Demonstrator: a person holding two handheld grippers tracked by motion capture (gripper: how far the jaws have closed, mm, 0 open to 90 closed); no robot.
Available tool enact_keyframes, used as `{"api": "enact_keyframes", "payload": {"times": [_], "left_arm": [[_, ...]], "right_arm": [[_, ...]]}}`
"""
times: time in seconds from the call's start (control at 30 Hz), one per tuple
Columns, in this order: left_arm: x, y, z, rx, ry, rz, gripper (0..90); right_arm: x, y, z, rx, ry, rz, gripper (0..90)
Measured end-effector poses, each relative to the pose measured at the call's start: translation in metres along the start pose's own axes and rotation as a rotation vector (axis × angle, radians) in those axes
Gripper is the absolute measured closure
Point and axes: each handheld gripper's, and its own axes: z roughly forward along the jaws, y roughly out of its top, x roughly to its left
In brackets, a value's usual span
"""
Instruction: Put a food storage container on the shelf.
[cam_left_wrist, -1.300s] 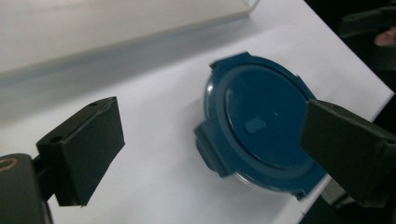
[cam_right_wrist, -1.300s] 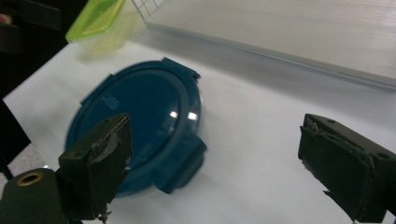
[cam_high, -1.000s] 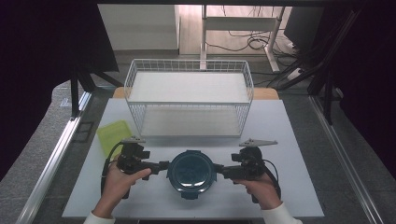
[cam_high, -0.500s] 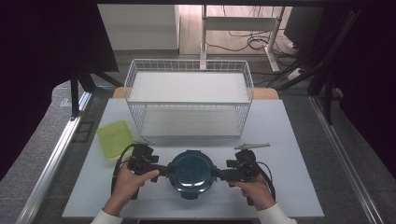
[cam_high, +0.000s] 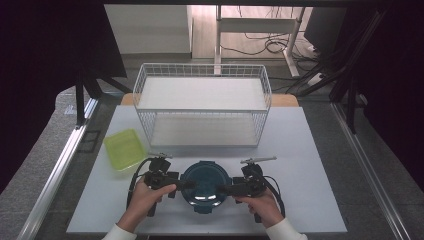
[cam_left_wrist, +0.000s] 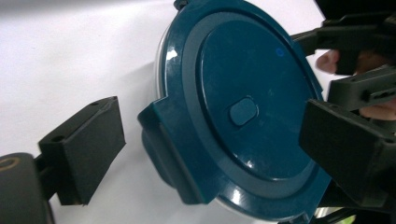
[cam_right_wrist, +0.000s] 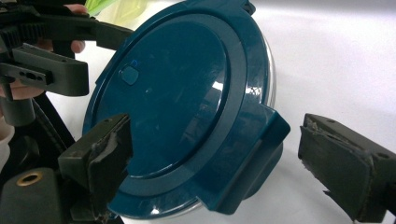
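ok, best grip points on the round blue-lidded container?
Probably the two latch tabs jutting from opposite sides of the lid: one per gripper, approached horizontally from left and right. Each tab is a squared block sitting between open jaws; the left gripper and right gripper already flank them.

Both forearms come in from the near edge, each hand gripping a tool. The left tool (cam_high: 186, 184) points inward to the right, the right tool (cam_high: 223, 189) inward to the left, their tips facing each other. Each tool's jaws stand spread apart.
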Motion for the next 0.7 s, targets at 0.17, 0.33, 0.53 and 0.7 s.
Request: {"api": "enact_keyframes", "payload": {"times": [0.17, 0.33, 0.53, 0.7], "left_arm": [[0.002, -0.002, 0.008, 0.030, -0.022, -0.019, 7.4], [0.005, -0.003, 0.016, 0.054, -0.061, -0.041, 7.8], [0.007, -0.006, 0.021, 0.071, -0.094, -0.071, 11.3], [0.010, -0.008, 0.021, 0.069, -0.105, -0.098, 12.0]], "right_arm": [[-0.004, -0.003, 0.009, 0.014, 0.036, 0.052, 10.2], [-0.007, -0.006, 0.016, 0.014, 0.074, 0.097, 11.2], [-0.007, -0.007, 0.020, 0.016, 0.087, 0.109, 12.9], [-0.008, -0.008, 0.020, 0.019, 0.095, 0.154, 14.7]]}}
